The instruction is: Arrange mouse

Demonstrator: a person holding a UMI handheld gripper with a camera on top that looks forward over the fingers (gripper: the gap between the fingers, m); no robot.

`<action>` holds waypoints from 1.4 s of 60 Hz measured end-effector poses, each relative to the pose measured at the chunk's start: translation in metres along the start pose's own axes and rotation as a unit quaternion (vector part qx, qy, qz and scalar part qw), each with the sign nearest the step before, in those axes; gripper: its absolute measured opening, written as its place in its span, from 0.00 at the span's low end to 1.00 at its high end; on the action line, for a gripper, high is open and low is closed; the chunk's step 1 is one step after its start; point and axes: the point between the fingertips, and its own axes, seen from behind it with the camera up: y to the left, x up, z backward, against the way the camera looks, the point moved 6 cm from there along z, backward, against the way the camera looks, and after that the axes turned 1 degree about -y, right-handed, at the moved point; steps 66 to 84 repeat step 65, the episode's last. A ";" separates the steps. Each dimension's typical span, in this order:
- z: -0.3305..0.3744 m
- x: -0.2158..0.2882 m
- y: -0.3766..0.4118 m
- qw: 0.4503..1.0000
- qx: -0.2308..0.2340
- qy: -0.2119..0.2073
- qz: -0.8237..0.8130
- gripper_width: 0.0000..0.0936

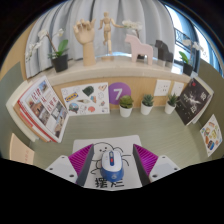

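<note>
A white and blue computer mouse [112,161] lies on a white mouse mat [88,146] printed with a cartoon drawing and black characters. The mat sits on the pale green desk [150,130]. My gripper [113,152] is open. Its magenta pads [88,162] stand on either side of the mouse with a small gap at each side. The mouse rests on the mat between the fingers, its front pointing away from me.
An open booklet [42,108] lies to the left and printed cards [85,97] lean on the back ledge. A purple disc marked 7 [120,94] and three small potted plants [148,102] stand beyond the mat. A dark picture [192,100] is at the right. Wooden figures [107,35] stand on the shelf.
</note>
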 end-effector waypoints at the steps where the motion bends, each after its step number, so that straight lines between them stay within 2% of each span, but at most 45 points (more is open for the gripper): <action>1: 0.009 0.006 0.000 1.000 0.002 -0.007 0.001 0.83; 12: 0.122 0.056 0.001 0.996 0.022 -0.089 0.015 0.88; 20: 0.193 0.055 -0.012 0.992 0.012 -0.121 0.031 0.89; 31: 0.257 0.011 -0.026 0.992 0.049 -0.119 0.013 0.89; 51: 0.310 -0.076 -0.066 0.994 0.052 -0.095 0.024 0.87; 84: 0.327 -0.088 -0.079 0.993 0.056 -0.098 0.017 0.87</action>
